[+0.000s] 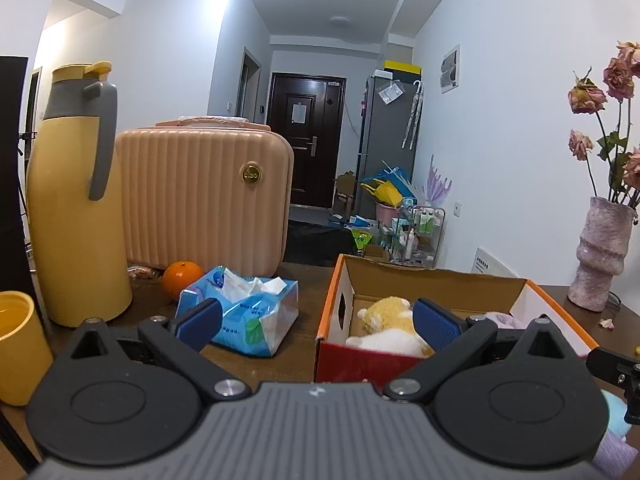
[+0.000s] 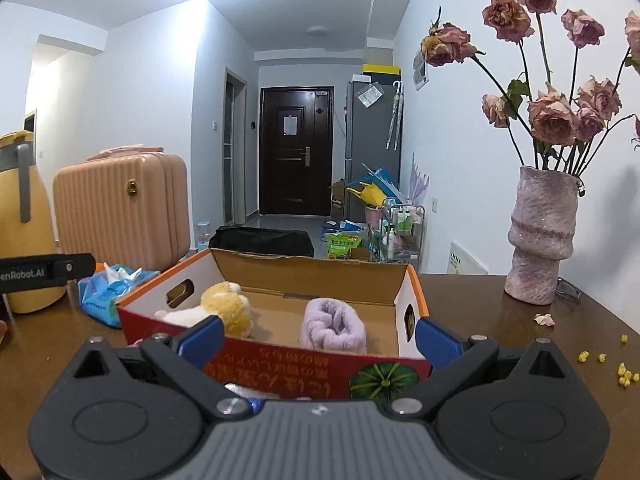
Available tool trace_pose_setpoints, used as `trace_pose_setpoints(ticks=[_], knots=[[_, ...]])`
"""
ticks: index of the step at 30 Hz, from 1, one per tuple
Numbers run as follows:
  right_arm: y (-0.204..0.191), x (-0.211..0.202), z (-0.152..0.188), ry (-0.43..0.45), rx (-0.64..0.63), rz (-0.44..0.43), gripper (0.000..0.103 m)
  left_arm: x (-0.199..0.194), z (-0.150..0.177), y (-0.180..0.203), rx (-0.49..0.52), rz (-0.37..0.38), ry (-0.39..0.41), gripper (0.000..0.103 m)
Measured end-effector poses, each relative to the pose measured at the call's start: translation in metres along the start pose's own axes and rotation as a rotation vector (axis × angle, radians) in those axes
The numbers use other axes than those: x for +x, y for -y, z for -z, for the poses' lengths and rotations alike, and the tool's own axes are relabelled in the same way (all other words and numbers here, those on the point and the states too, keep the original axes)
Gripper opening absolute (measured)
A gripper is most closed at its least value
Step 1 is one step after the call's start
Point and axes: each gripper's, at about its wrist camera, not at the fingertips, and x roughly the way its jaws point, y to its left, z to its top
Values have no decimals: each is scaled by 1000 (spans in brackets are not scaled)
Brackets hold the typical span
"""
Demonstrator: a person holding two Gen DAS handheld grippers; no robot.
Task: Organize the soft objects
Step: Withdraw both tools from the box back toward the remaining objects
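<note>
left wrist view, left to right: yellow mug [image 1: 16,344] sat at the frame edge, yellow thermos jug [image 1: 76,208] behind it, then the pink ribbed case [image 1: 204,196] upright at the back of the table [image 1: 296,280]. an orange [image 1: 182,279] lay just in front of the case, touching the blue tissue pack [image 1: 244,312] as far as i could tell. my left gripper [image 1: 320,326] had its fingers spread wide with nothing between them; left pad in front of the tissue pack, right pad over the open cardboard box [image 1: 440,276]. the yellow-and-white plush [image 1: 394,326] lay inside the box at its left end. a bit of the lilac fuzzy item [image 1: 506,320] showed past the right finger. pink vase [image 1: 600,256] with dried roses stood right of the box, apart from it.

right wrist view, left to right: jug [image 2: 22,232], case [image 2: 120,212], tissue pack [image 2: 108,292], then the box [image 2: 280,276] straight ahead. part of the left gripper's arm poked in at the left edge. my right gripper [image 2: 318,340] was also fully spread and empty, pads straddling the box's near red wall. inside the box the plush [image 2: 224,310] lay at the left and the lilac item [image 2: 334,326] sat right of centre, near each other but not touching. vase [image 2: 540,240] stood on the table [image 2: 520,340] right of the box, with a loose petal [image 2: 545,319] and yellow crumbs [image 2: 622,374] further right.
</note>
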Motion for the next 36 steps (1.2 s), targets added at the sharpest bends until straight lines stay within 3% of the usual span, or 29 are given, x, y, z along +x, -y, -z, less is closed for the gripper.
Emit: trace_pose_setpoints(ticks=[20,36], knots=[[-17,-59,31,32,-52,-33,103,-62,24,-3,-5,34,-7,103],[-17,-87,53,13,-32,-60,103,-88,45,-10,5,40,-67,103]])
